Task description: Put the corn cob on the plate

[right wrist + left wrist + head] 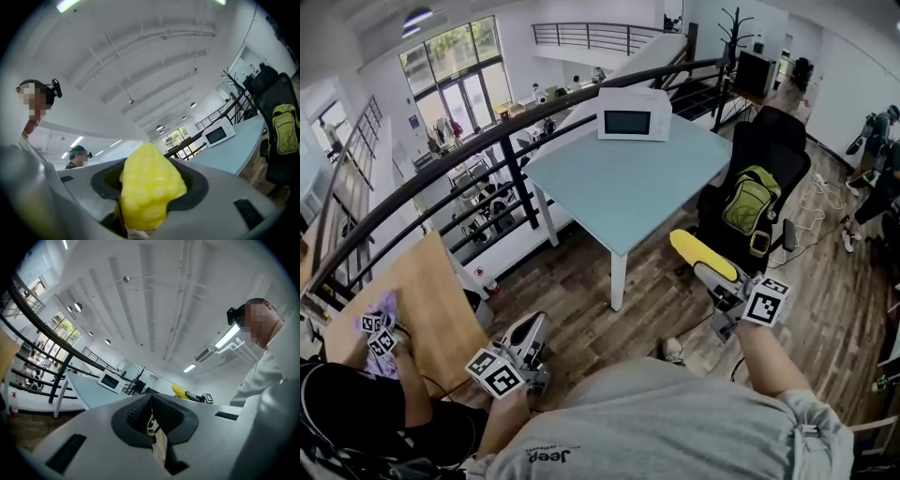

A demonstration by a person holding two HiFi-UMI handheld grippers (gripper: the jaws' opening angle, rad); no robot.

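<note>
Left gripper (532,330) clenched shut, nothing between the jaws, held low by the person's torso. Right gripper (715,278) clamped on the corn cob (700,254): yellow, butt end in the jaws, tip sticking out forward, in mid-air over the wood floor (666,305). Just beyond it, a black chair (783,141) with a green backpack (750,199) on the seat, zipped, contents can't be seen. Further out, a light-blue table (619,192); a white microwave (633,114) on its far edge, door closed.

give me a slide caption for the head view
Right gripper holds a yellow corn cob beside a pale blue table.
</note>
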